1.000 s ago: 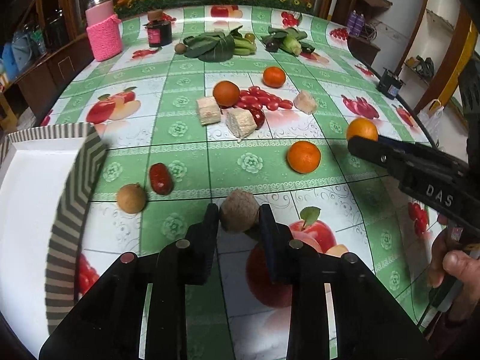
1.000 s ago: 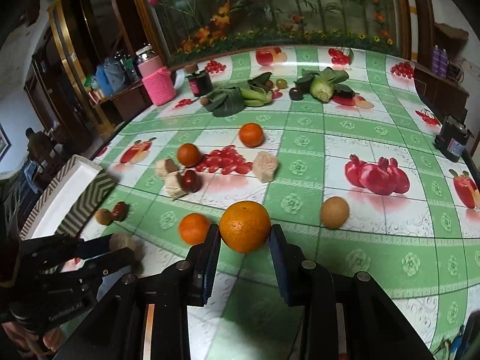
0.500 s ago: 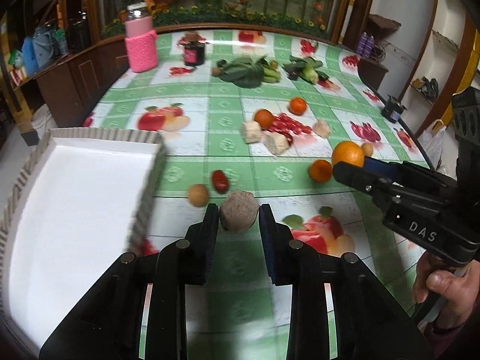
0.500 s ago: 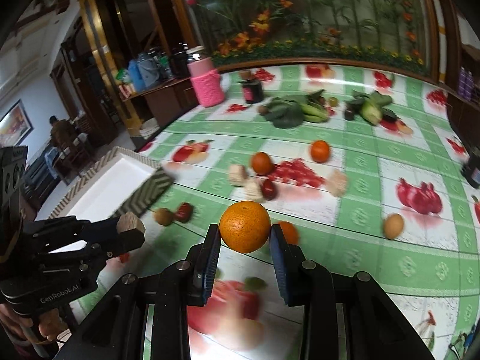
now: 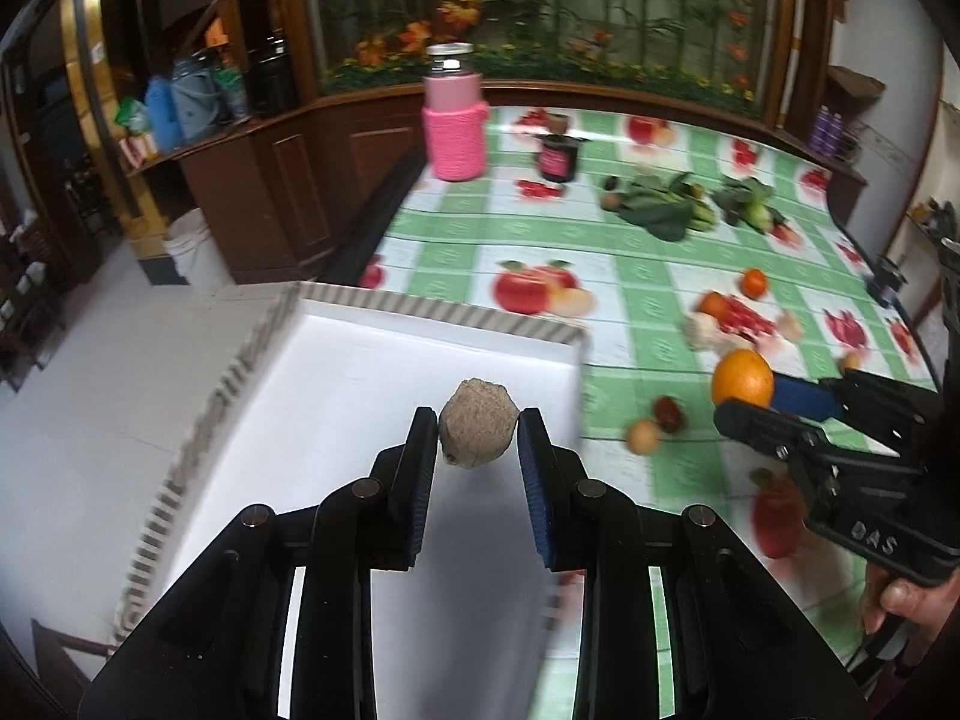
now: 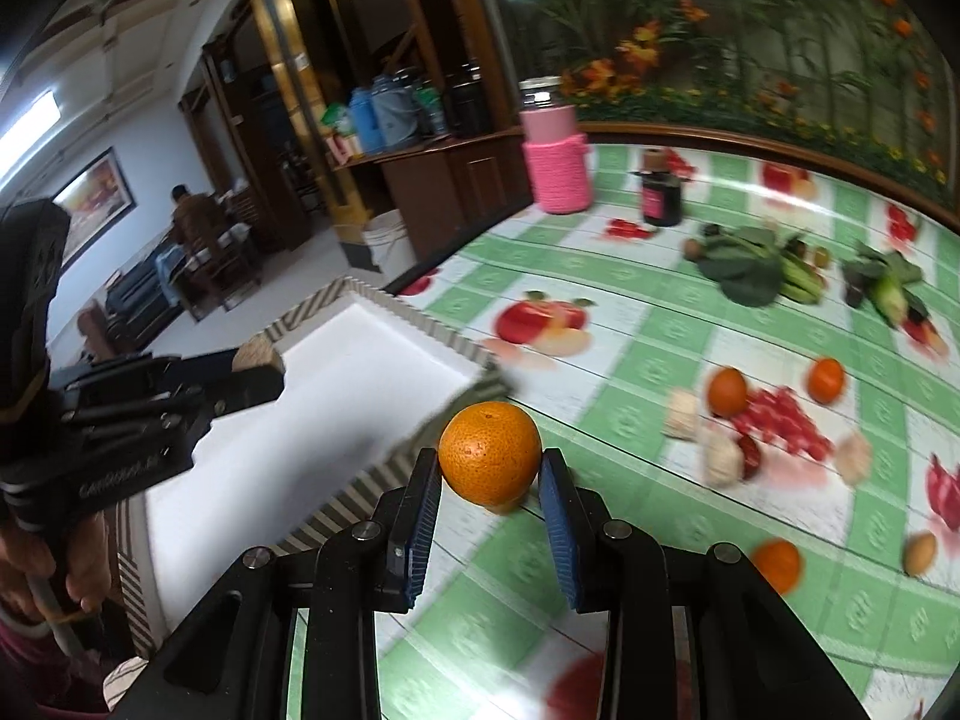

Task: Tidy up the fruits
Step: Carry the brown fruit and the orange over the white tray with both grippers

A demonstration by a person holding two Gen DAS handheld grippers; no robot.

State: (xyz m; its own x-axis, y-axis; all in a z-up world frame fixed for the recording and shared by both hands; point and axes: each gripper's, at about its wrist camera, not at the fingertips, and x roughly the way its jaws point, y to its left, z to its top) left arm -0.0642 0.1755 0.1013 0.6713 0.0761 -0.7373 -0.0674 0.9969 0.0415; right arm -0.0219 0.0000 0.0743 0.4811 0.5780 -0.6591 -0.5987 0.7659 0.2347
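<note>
The left tool (image 5: 478, 429) is closed on a rough brown fruit (image 5: 478, 423), pinched between both fingers and held over the white floor of the striped-rim tray (image 5: 432, 309). The right tool (image 6: 490, 477) grips a large orange (image 6: 490, 462) between its pads, above the worktop (image 6: 630, 324) just beside the tray's near corner. Beyond, on the green checkered cloth, lie a small brown fruit (image 5: 642, 437) and a red one (image 5: 668, 413) touching it, then more oranges (image 6: 826, 380) around pale chunks (image 6: 681, 414). Farther back sit leafy greens (image 5: 657, 213), a dark jar (image 5: 559, 157) and a pink-sleeved bottle (image 5: 454, 120).
</note>
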